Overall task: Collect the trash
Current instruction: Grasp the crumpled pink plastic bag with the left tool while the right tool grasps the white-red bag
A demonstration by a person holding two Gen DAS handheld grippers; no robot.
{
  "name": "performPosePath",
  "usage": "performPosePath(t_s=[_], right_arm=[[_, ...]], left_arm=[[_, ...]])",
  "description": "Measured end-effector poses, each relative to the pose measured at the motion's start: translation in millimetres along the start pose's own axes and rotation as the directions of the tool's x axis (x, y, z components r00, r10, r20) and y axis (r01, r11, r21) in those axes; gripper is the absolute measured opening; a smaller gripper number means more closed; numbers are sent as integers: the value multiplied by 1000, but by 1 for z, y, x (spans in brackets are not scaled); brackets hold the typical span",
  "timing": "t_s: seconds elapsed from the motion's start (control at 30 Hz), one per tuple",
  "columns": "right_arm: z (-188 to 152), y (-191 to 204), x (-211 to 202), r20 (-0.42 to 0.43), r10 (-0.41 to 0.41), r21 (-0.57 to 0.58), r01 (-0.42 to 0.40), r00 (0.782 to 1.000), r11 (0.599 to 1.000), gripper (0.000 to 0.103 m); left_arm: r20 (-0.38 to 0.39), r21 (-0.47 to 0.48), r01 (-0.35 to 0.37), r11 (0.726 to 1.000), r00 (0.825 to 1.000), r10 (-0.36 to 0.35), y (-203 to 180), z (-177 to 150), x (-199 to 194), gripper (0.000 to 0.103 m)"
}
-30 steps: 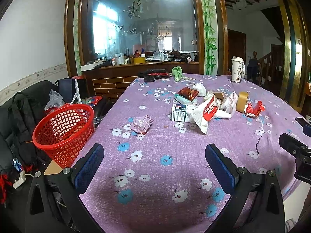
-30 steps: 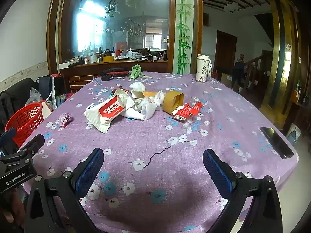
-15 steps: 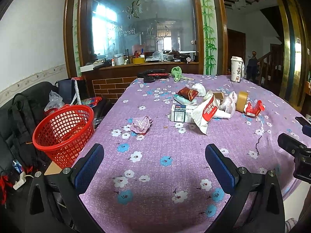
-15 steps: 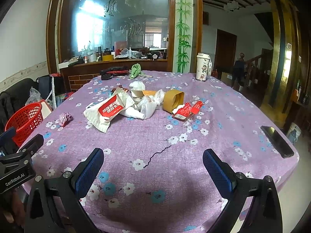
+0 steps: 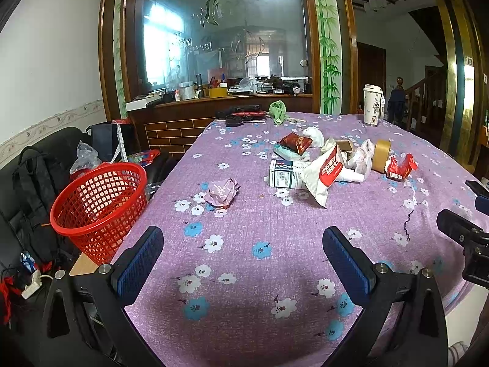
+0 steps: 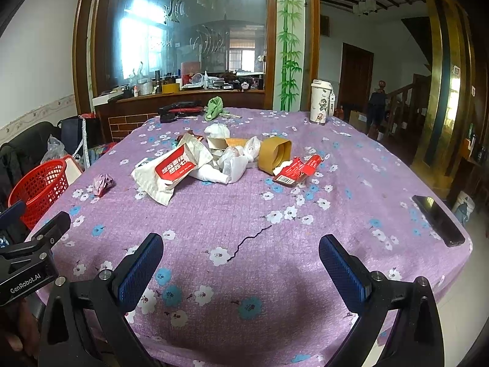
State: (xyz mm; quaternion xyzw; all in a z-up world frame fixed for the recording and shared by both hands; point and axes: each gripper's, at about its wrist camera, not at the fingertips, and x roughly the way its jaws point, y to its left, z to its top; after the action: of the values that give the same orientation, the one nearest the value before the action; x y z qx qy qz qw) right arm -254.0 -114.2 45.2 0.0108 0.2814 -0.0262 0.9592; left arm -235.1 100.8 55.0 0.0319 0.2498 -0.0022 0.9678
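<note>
- Crumpled pink wrapper [image 5: 222,190] lies alone near the worktop's left edge.
- White-and-red bag [image 5: 324,175], white carton [image 5: 285,178], tissues [image 6: 232,162], brown tape roll [image 6: 274,155], red packet [image 6: 298,169] piled mid-worktop.
- Red mesh basket [image 5: 99,206] stands upright beside the left edge.

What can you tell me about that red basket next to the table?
The red plastic mesh basket is round, wider at its rim than its base, with lattice walls you can see through. It stands upright, open and looks empty, on a low pale board beside the purple flowered tablecloth's left edge. Neither tool touches it.
</note>
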Motion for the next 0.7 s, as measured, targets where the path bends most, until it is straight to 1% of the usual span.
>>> performPosePath(t_s=[0.03,0.1,0.23,0.3,0.37,0.4,0.47,0.5,0.57,0.63,0.7], right_arm=[[0,-1,1,-5,12,5,-12,1000,1000,103],[3,-3,3,-15,45,15,-45,999,999,98],[15,-8,10,-55,136,21,-135,989,991,82],[25,-11,17,-83,192,37,-189,978,981,81],[35,-13,23,-102,242,59,-237,965,970,73],[42,-14,29,-124,289,89,-280,949,956,72],[50,-16,39,-153,358,152,-336,921,930,66],[56,-16,47,-171,405,191,-373,898,908,65],[64,-15,58,-188,436,229,-392,880,891,61],[70,-10,68,-200,457,258,-403,867,878,61],[78,-6,77,-209,474,289,-409,855,866,61]], left_arm=[[-2,1,1,1000,1000,-1,1,0,1,103],[-15,5,8,1000,1000,-8,3,2,4,103],[-77,-27,38,999,996,-40,28,16,20,103],[-123,-68,49,996,991,-57,47,26,32,103],[-152,-110,90,990,983,-106,61,35,43,103],[-168,-120,100,988,978,-119,65,40,51,103],[-194,-104,119,987,971,-137,66,48,65,100],[-209,-80,123,989,968,-137,63,52,73,92],[-246,-28,124,992,961,-127,56,57,92,83],[-300,1,117,993,947,-112,50,58,112,80],[-342,2,131,991,932,-123,48,59,130,78]])
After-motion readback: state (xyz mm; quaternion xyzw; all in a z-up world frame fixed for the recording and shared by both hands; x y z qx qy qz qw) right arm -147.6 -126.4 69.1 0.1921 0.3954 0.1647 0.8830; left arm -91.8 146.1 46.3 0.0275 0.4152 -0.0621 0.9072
